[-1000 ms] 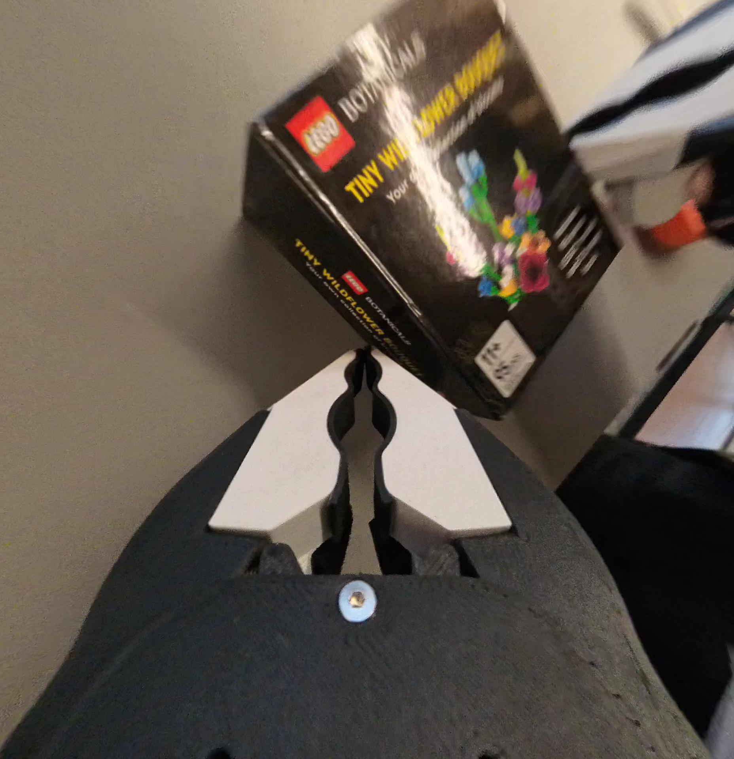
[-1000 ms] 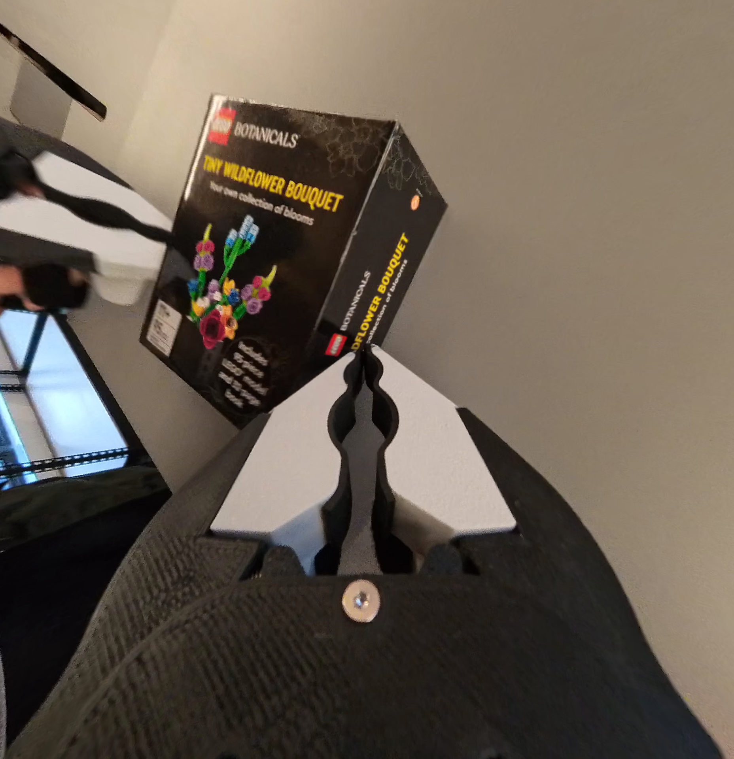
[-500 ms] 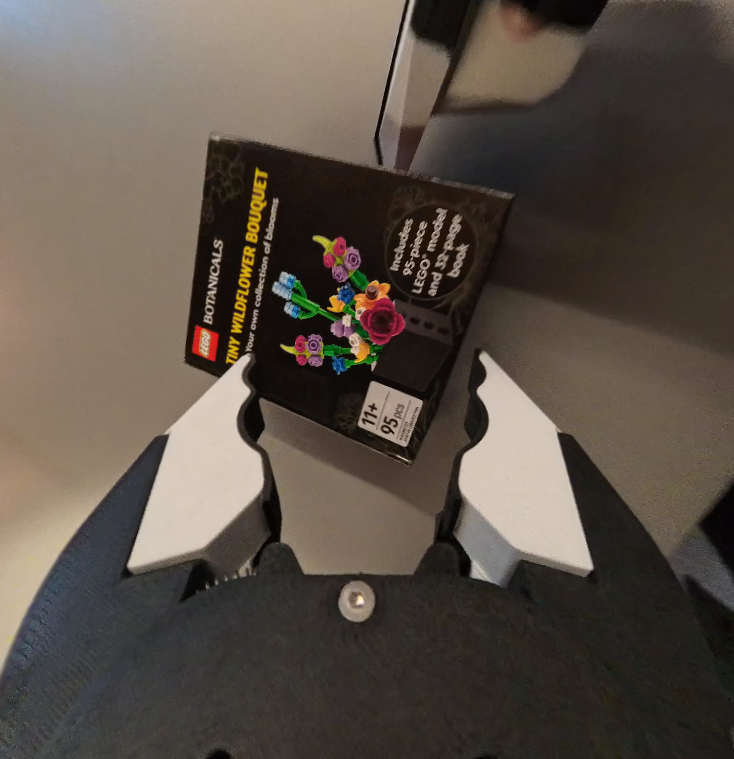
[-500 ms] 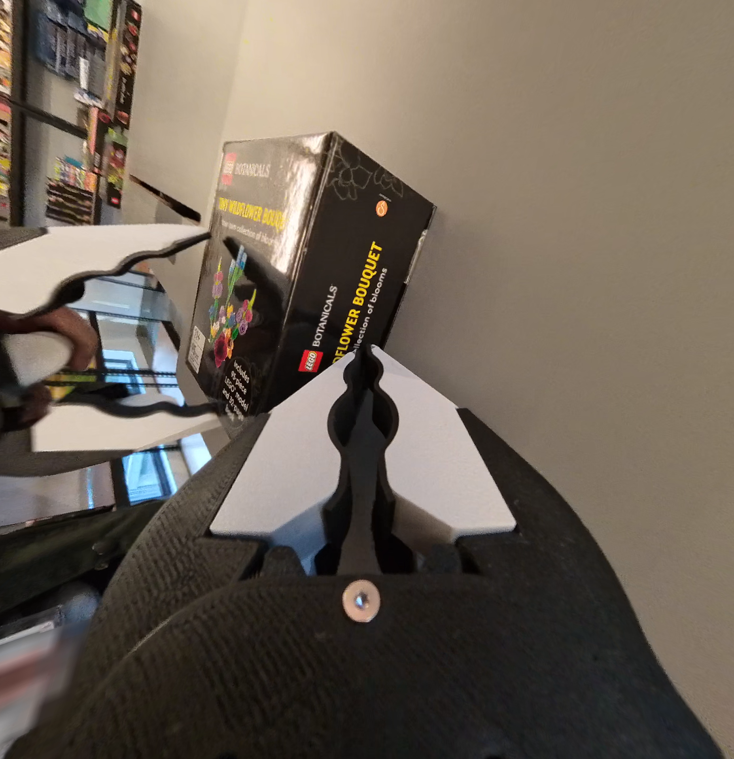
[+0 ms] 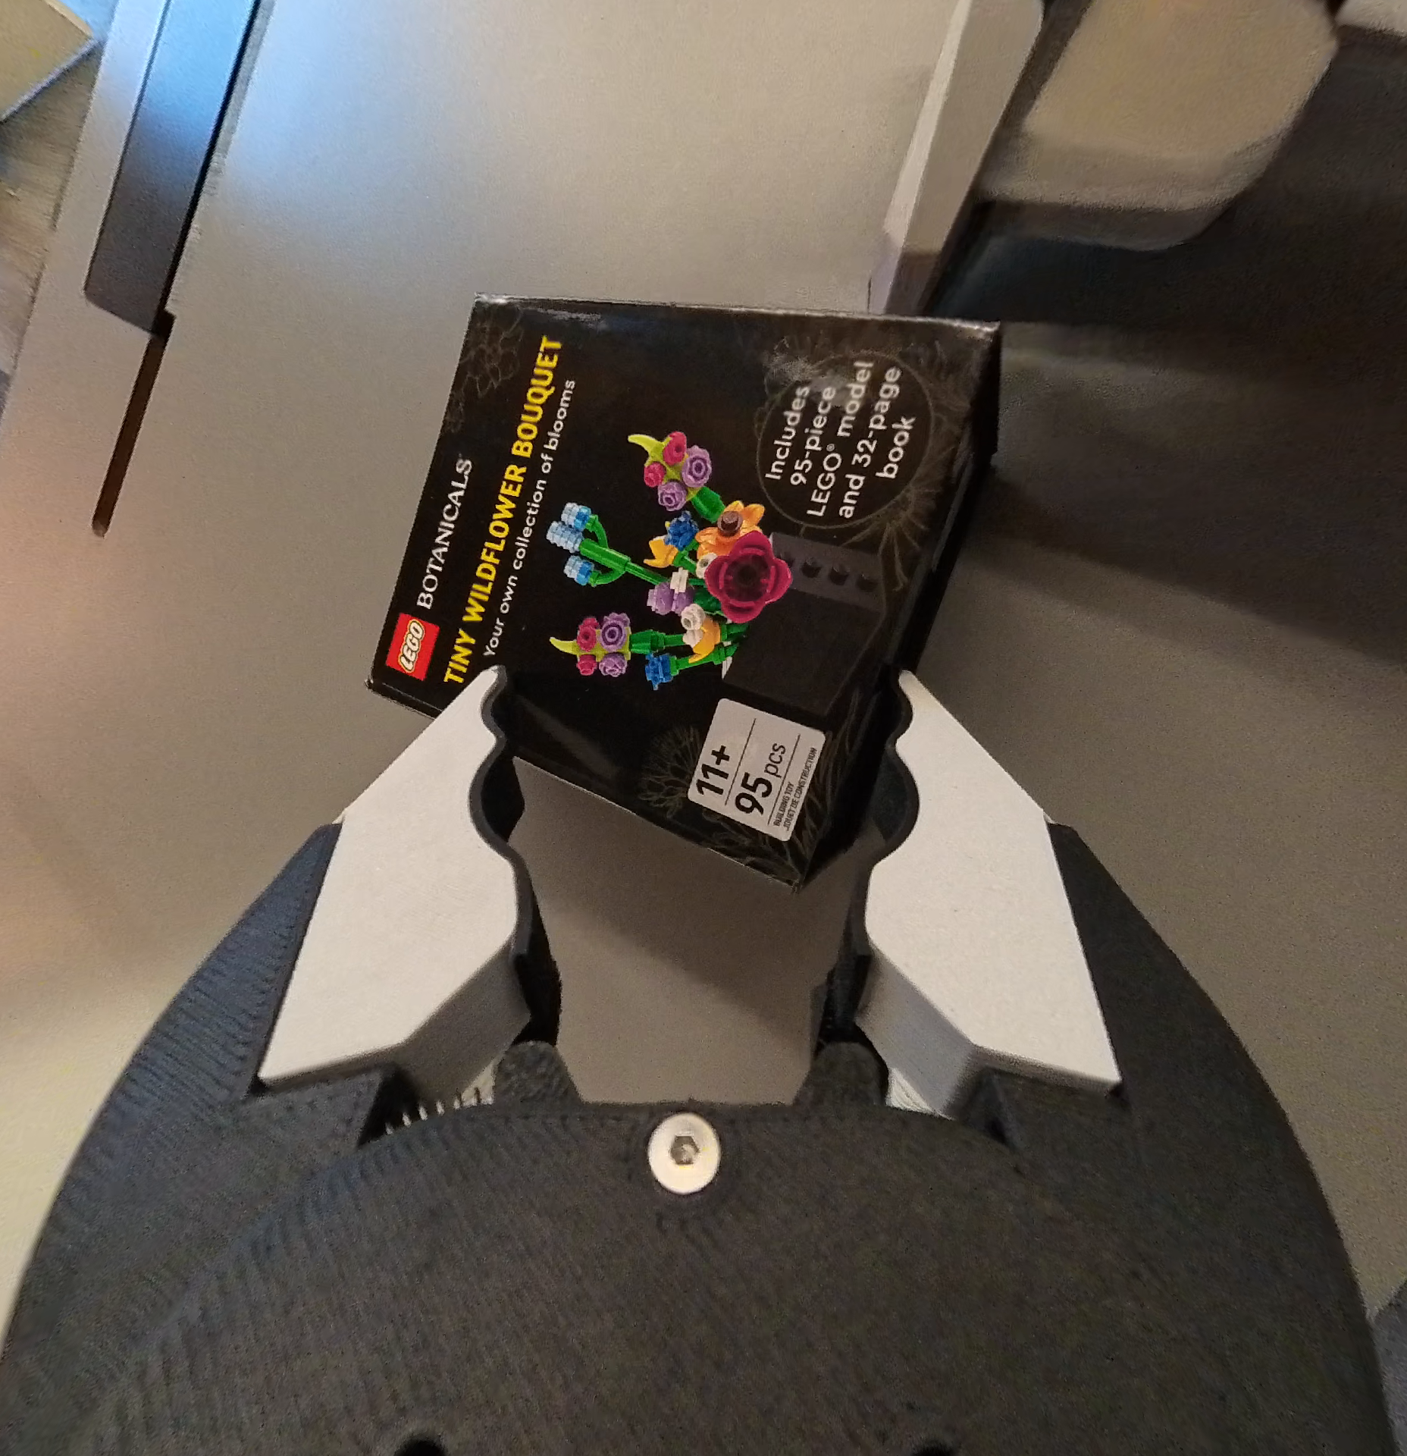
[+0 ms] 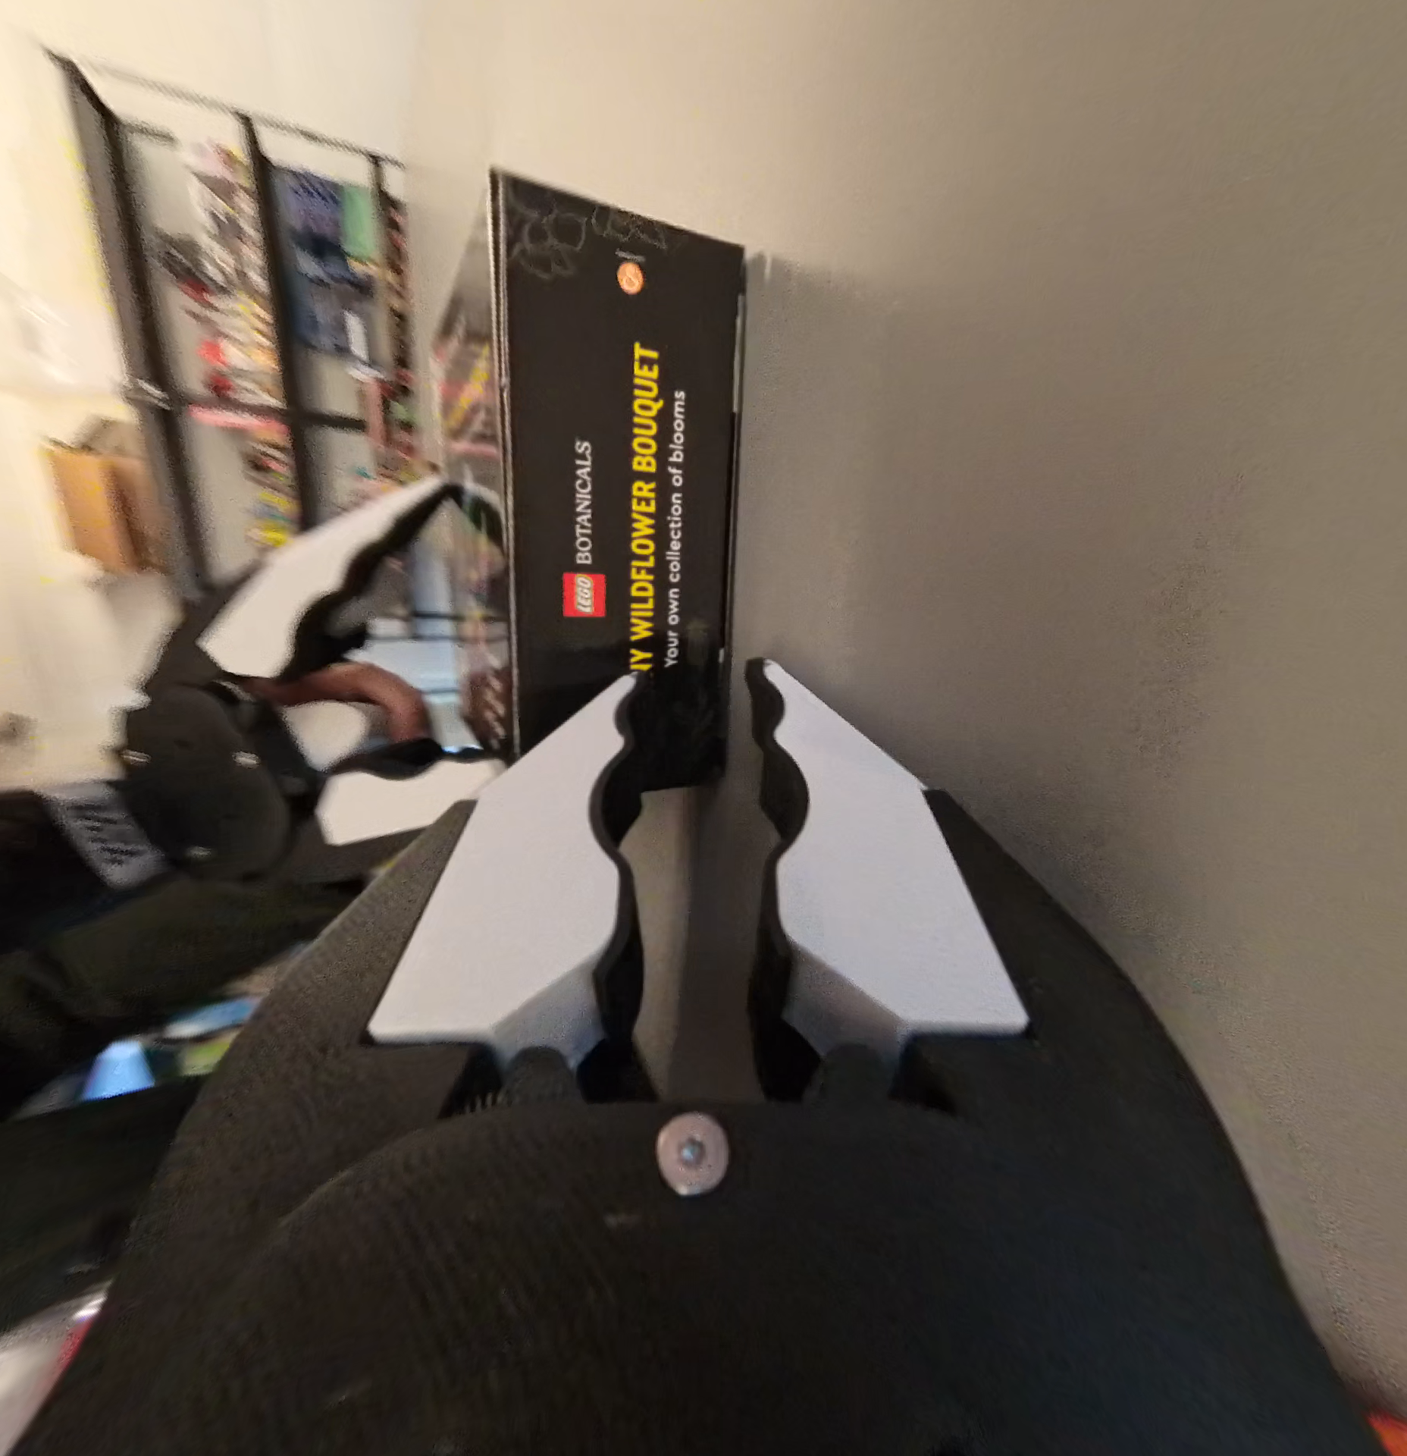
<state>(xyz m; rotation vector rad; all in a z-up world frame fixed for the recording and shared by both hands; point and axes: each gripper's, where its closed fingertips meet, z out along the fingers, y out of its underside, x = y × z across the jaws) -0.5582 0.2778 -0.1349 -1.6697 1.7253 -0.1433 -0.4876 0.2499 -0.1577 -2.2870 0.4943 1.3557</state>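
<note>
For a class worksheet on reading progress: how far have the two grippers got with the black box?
Done: both grippers are at the black box, which stands on the grey surface. In hand: the left gripper is open, its fingers flanking the box's printed front; the right gripper is open at the narrow side. Left: neither is shut on the box.

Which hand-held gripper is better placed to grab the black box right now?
Probably the left hand-held gripper: it is wide open, one finger on each side of the black box. The right hand-held gripper is open only narrowly at the box's thin side.
</note>
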